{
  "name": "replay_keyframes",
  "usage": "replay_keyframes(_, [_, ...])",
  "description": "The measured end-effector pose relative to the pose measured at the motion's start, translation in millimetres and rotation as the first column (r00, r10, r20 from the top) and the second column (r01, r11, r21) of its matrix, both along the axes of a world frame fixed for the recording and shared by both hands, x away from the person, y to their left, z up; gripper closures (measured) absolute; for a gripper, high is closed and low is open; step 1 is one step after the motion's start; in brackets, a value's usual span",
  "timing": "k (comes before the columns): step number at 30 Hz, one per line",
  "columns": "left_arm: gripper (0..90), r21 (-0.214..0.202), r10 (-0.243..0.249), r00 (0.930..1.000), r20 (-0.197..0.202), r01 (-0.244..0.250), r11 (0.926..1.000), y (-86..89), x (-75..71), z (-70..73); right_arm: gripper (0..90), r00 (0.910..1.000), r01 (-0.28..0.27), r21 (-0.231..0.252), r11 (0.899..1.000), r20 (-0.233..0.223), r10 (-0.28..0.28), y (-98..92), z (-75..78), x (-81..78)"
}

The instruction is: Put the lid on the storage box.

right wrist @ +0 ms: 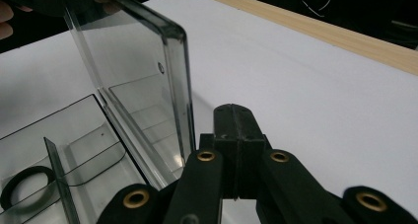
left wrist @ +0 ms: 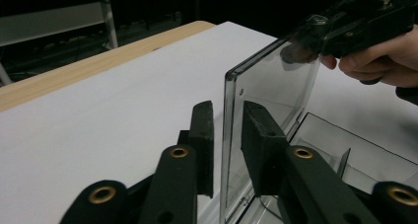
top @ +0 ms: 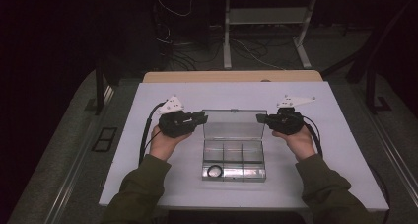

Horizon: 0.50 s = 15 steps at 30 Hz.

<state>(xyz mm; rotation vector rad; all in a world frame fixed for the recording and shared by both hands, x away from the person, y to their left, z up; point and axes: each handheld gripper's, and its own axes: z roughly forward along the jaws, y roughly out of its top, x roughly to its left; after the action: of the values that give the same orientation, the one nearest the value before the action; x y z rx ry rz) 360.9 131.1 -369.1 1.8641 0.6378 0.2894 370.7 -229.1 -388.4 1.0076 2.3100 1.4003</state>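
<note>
A clear plastic compartment box (top: 203,160) sits mid-table with its lid (top: 231,124) standing upright. A black ring (top: 214,171) lies in the front-left compartment and also appears in the right gripper view (right wrist: 24,184). My left gripper (top: 202,118) is at the lid's left edge. In the left gripper view its jaws (left wrist: 226,120) straddle that edge of the lid (left wrist: 266,81), with a thin gap on each side. My right gripper (top: 260,118) is beside the lid's right edge. Its jaws (right wrist: 235,115) are shut together with nothing between them, just right of the lid (right wrist: 133,56).
The box rests on a white board (top: 148,174) with a wooden strip (top: 231,76) along the far edge. Beyond the table are metal frame legs (top: 226,36) and cables on a dark floor. Bare white surface lies on both sides of the box.
</note>
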Motion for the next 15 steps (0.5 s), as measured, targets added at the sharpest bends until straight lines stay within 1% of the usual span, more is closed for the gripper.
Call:
replay_keyframes(4, [79.2,-0.002,-0.01,0.9999,0.003,0.01,0.9999,-0.3,-2.3,-0.1,89.5,1.0,-0.003,-0.001,1.0,0.001,0.003,-0.3,-0.1,-0.7])
replay_keyframes(8, [79.9,-0.008,-0.015,0.9999,0.008,0.015,0.9999,0.3,-6.0,-0.8,89.5,1.0,-0.006,-0.003,1.0,0.003,0.006,-0.8,0.3,-2.6])
replay_keyframes(10, [79.9,-0.002,-0.018,0.9997,0.015,0.019,0.9998,0.6,-8.1,-0.4,89.5,1.0,-0.006,-0.001,1.0,0.004,0.006,-2.4,1.4,-3.9])
replay_keyframes(15, [79.4,-0.004,-0.023,0.9995,0.02,0.023,0.9997,1.0,-13.8,-0.3,89.5,0.9999,-0.003,0.003,1.0,0.013,0.003,-11.3,4.0,-8.8])
